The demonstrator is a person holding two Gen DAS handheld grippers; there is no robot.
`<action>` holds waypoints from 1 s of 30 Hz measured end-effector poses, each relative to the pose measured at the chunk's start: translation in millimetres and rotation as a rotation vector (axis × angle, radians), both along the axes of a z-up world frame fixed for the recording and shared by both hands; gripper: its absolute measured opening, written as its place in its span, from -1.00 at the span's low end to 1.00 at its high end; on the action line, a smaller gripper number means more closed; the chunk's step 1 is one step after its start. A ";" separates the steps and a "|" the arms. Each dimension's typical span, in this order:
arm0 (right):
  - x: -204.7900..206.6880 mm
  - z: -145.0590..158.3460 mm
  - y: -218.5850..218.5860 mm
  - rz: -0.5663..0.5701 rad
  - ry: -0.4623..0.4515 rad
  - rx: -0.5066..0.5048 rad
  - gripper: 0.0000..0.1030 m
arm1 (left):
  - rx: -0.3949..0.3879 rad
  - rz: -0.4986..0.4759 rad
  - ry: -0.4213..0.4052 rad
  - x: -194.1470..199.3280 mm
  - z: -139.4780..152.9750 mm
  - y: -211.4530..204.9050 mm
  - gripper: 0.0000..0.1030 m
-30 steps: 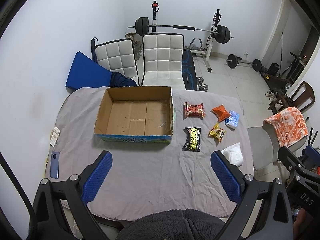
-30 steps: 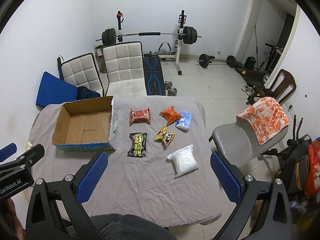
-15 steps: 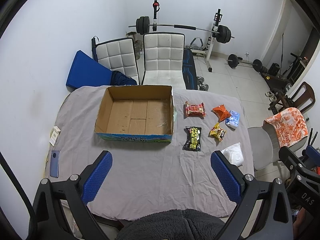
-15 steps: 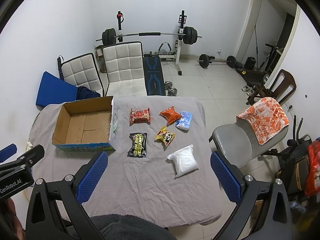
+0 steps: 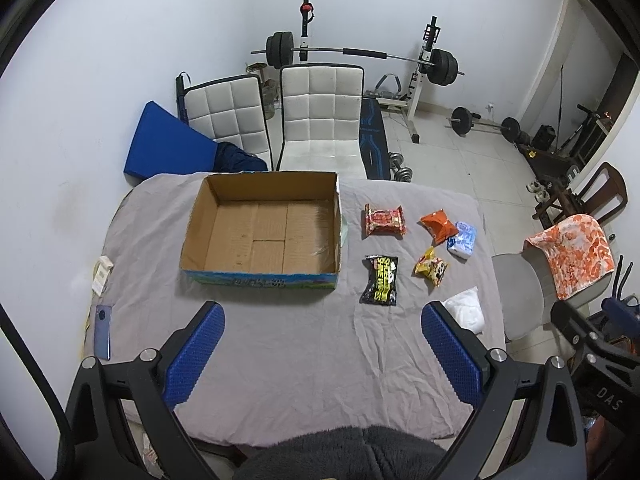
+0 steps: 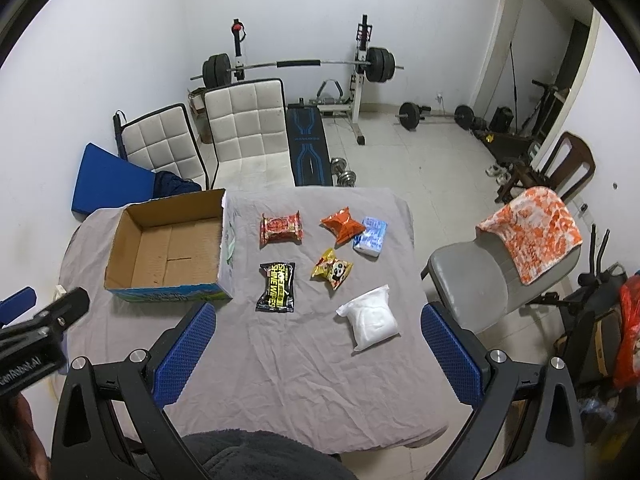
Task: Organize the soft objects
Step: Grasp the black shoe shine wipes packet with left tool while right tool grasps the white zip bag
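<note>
An empty cardboard box (image 5: 260, 232) (image 6: 168, 248) stands on the grey-clothed table (image 5: 280, 340). To its right lie soft packets: a red one (image 6: 281, 229), an orange one (image 6: 343, 225), a blue-white one (image 6: 371, 237), a yellow one (image 6: 332, 268), a black wipes pack (image 6: 277, 293) and a white bag (image 6: 371, 317). My left gripper (image 5: 322, 344) is open and empty, held above the table's near side. My right gripper (image 6: 318, 344) is open and empty, above the near side, with the white bag between its fingers in view.
A phone (image 5: 103, 332) and a small white box (image 5: 102, 276) lie at the table's left edge. Two white chairs (image 5: 320, 116) stand behind the table. A grey chair with an orange towel (image 6: 532, 232) stands on the right. Gym weights fill the back.
Both views have barely shifted. Nothing on the table has moved and both grippers stay open.
</note>
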State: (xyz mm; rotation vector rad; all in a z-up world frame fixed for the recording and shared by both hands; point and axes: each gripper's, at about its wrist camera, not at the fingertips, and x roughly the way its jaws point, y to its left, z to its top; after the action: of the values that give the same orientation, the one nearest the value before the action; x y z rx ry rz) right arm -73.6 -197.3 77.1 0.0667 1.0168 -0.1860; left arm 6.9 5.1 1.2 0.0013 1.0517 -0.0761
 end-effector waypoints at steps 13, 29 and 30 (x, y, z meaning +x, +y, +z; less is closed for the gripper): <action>98.6 -179.8 -109.1 -0.037 0.339 0.042 1.00 | 0.011 -0.137 0.177 105.9 -120.0 -79.5 0.96; 146.0 -396.7 -172.2 0.005 0.641 0.134 1.00 | 0.111 -0.285 0.559 185.5 -330.2 -173.9 0.78; 146.9 -402.6 -172.8 0.008 0.649 0.136 1.00 | 0.123 -0.281 0.573 188.4 -338.7 -174.1 0.67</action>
State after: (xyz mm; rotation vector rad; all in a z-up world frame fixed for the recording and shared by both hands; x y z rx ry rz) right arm 73.2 -370.1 -325.5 0.1312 1.6766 -0.1315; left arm 195.2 -169.0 -337.5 0.2518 1.6230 -0.2785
